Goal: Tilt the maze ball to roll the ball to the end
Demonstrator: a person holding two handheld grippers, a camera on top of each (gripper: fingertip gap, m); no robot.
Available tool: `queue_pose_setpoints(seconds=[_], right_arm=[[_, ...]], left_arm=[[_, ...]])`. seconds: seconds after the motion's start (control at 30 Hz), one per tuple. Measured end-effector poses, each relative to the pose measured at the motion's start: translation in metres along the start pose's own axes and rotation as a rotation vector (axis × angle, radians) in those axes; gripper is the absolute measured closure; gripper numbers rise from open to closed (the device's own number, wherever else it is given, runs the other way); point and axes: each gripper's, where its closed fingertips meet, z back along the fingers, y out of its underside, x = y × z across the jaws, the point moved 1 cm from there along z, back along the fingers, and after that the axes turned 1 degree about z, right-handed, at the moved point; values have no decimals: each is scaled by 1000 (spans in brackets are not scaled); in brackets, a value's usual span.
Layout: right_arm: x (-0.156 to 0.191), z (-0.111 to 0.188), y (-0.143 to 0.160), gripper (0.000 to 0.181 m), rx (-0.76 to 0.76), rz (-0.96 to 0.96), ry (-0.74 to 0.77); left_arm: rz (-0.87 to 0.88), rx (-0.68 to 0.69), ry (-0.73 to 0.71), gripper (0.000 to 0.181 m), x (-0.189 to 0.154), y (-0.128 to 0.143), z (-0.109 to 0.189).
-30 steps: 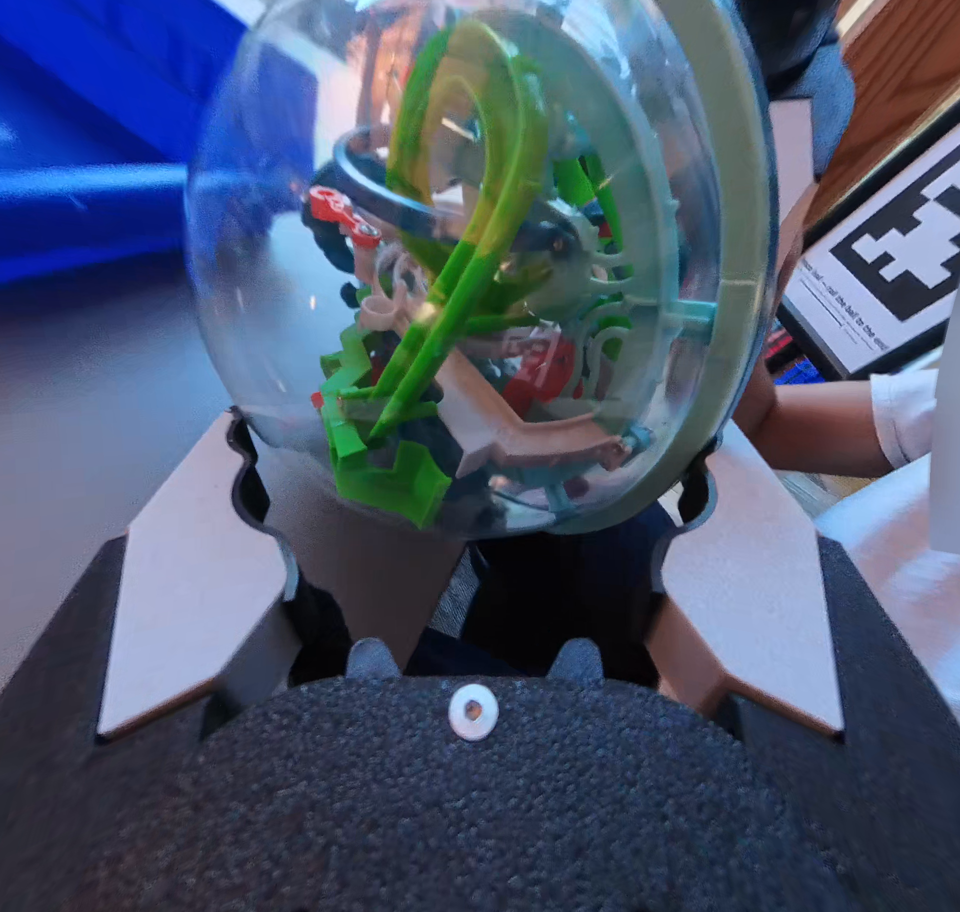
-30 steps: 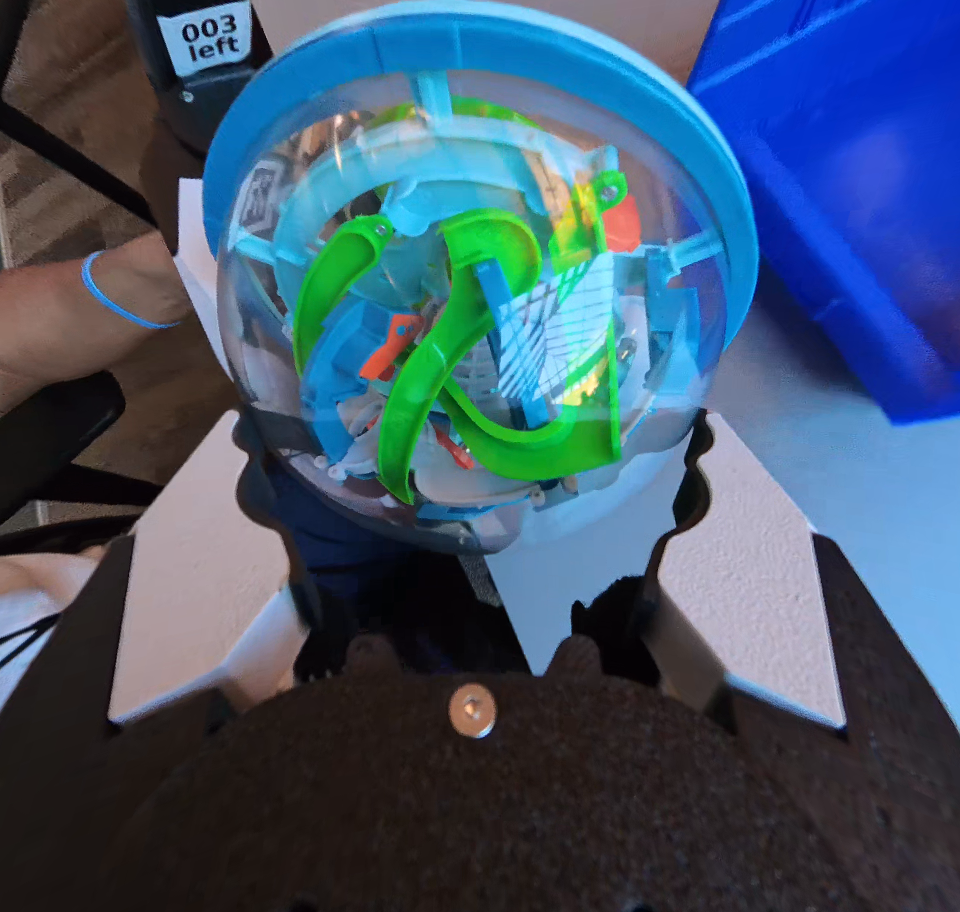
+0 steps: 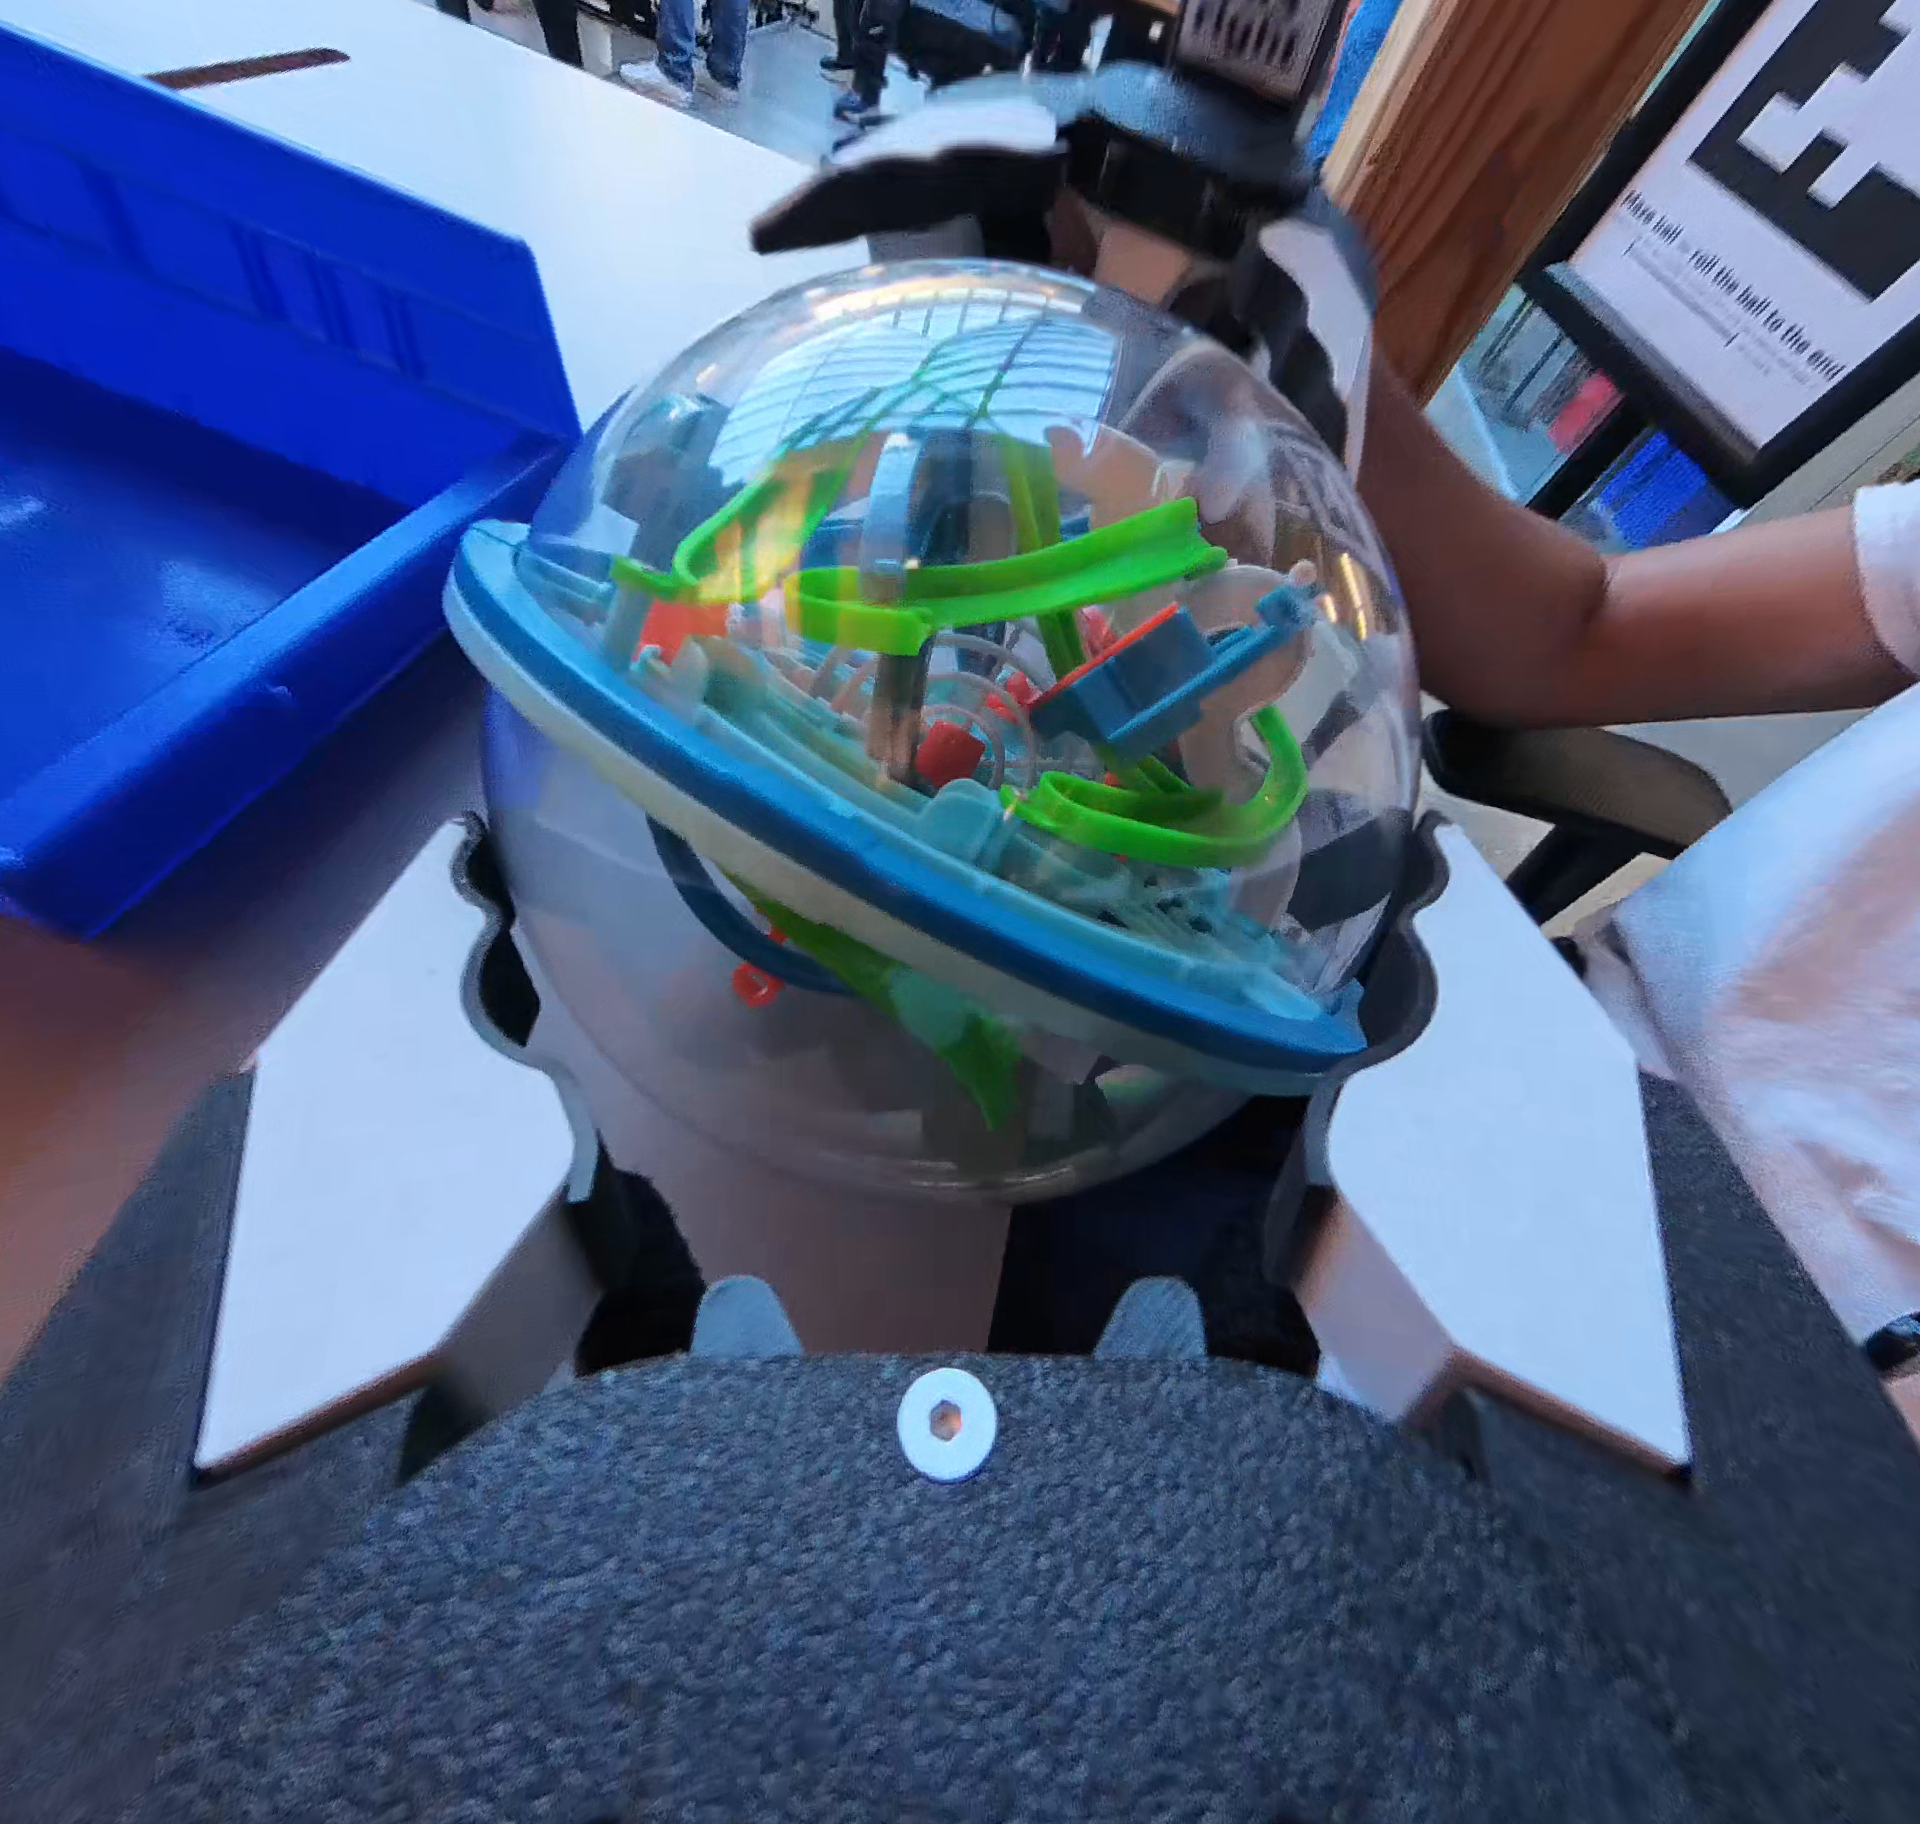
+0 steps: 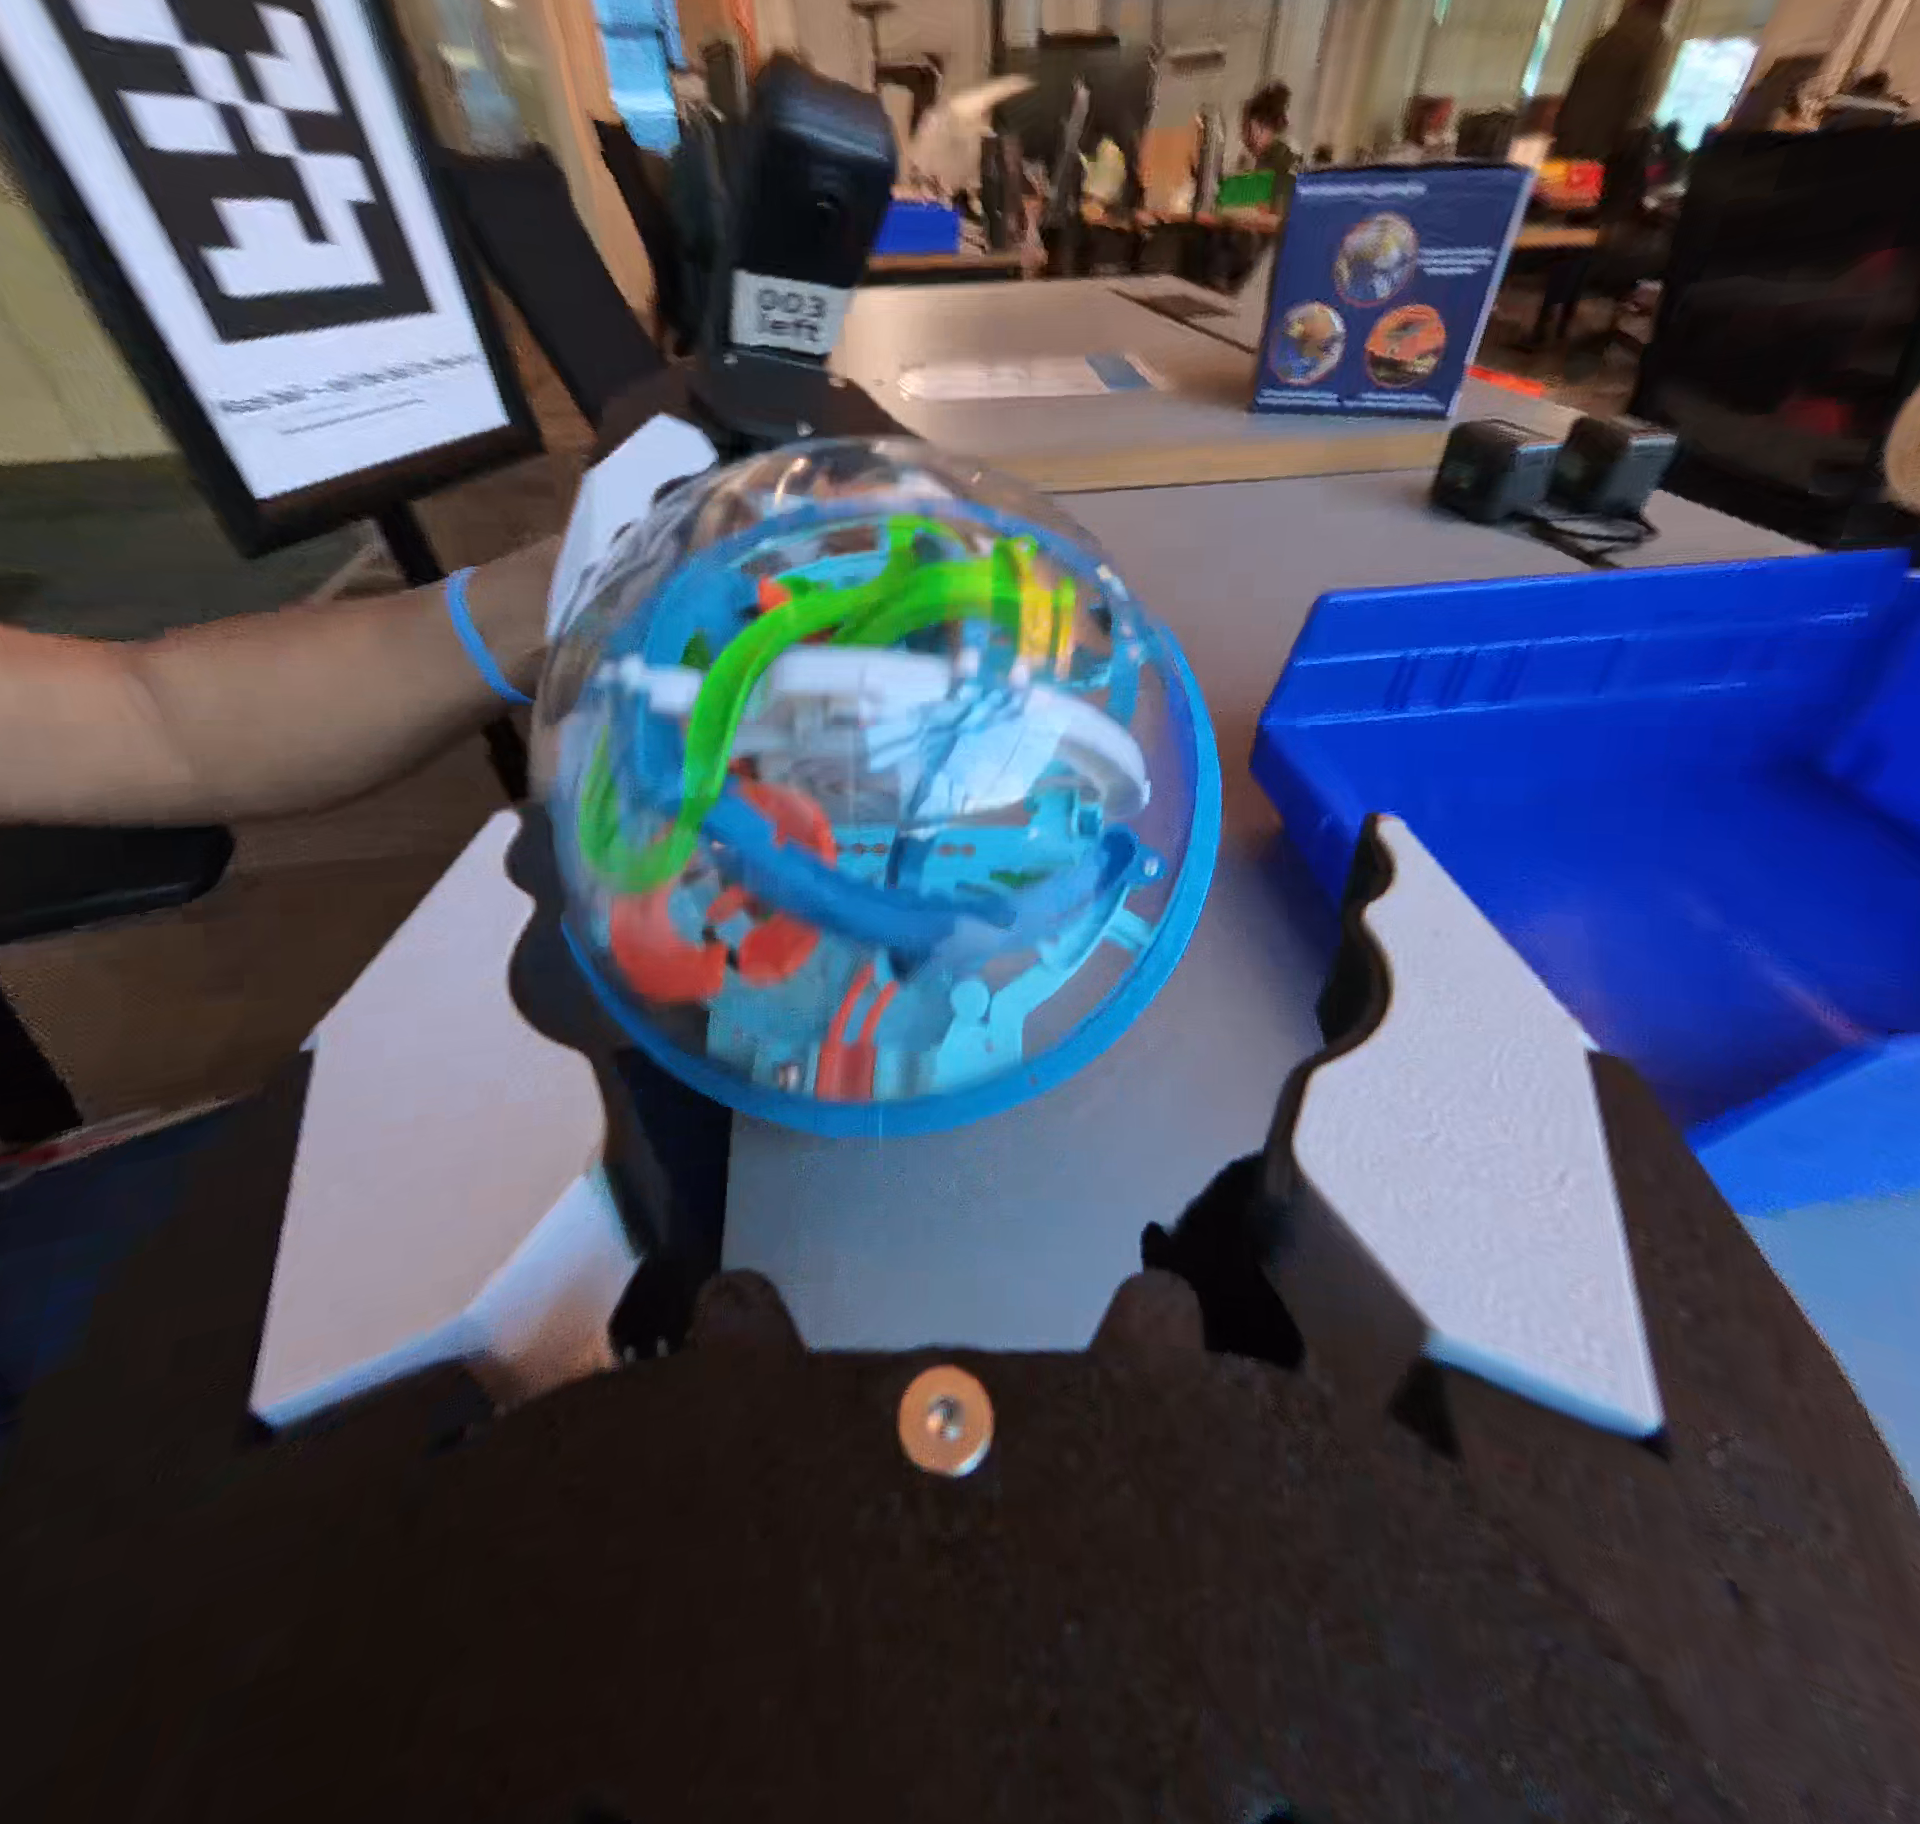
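Your left gripper grips the maze ball, fingers pressed on both its sides, beside the blue bin. Your right gripper has let go since a second ago: its fingers are spread, the ball just ahead of them, its blue rim now tilted.

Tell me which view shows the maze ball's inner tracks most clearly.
The left wrist view: the maze ball fills the frame, its green tracks sharp. In the right wrist view the ball is smaller and motion-blurred.
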Motion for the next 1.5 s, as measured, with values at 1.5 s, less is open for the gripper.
queue_pose_setpoints(seconds=[1.5], right_arm=[[26,-51,32,29,148,2,28]], left_arm=[[259,-123,165,36,9,37,22]])
